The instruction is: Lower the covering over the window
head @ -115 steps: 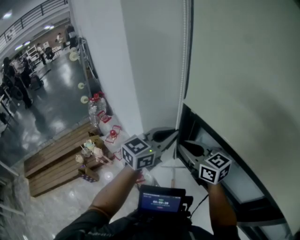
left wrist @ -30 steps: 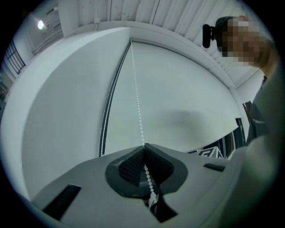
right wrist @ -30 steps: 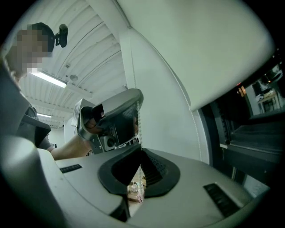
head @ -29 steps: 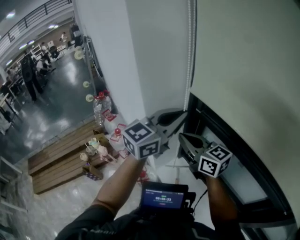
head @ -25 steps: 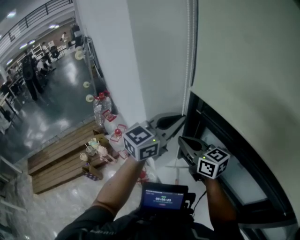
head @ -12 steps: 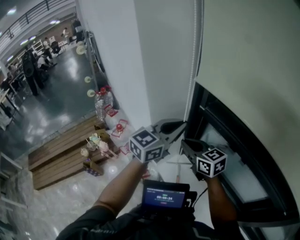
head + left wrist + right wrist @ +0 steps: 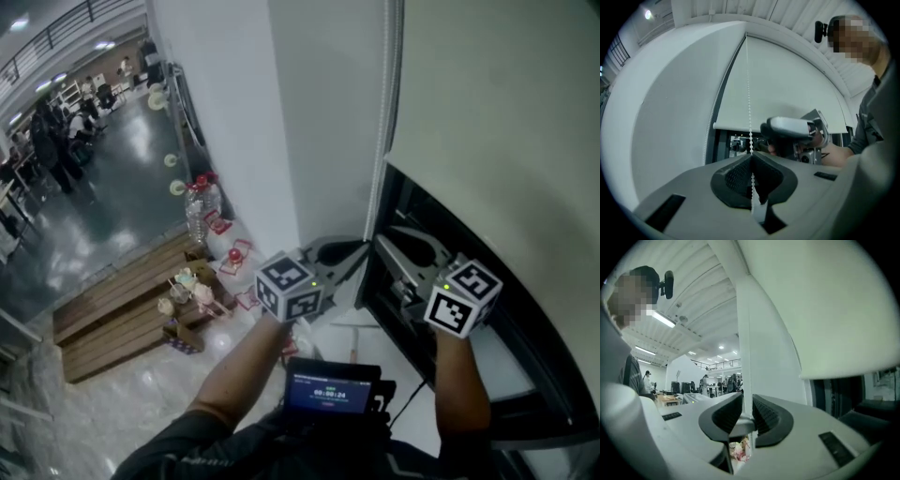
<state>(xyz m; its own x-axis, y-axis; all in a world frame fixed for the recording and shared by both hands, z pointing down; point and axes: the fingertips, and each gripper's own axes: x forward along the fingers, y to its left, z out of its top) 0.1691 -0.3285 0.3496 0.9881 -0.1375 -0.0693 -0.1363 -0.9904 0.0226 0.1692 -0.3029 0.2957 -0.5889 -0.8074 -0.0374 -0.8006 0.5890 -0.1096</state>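
The pale roller blind (image 7: 506, 122) hangs over the dark window (image 7: 441, 234), its bottom edge slanting across the right of the head view. A white bead chain (image 7: 377, 141) drops along the blind's left side. My left gripper (image 7: 364, 253) is shut on this chain (image 7: 749, 93), which runs straight up out of its closed jaws in the left gripper view (image 7: 751, 161). My right gripper (image 7: 388, 246) is just right of the chain, in front of the window. Its jaws (image 7: 746, 412) are opening, and I see nothing between them. The blind (image 7: 825, 310) fills the upper right of the right gripper view.
A white wall pillar (image 7: 244, 122) stands left of the chain. Below on the floor are wooden pallets (image 7: 112, 323), water bottles (image 7: 195, 211) and small red things. A device with a lit screen (image 7: 328, 396) hangs at the person's chest. People stand far off at the upper left.
My right gripper has let go, opened its jaws and swung right and up in front of the window. The left gripper stays shut on the chain at about the same spot.
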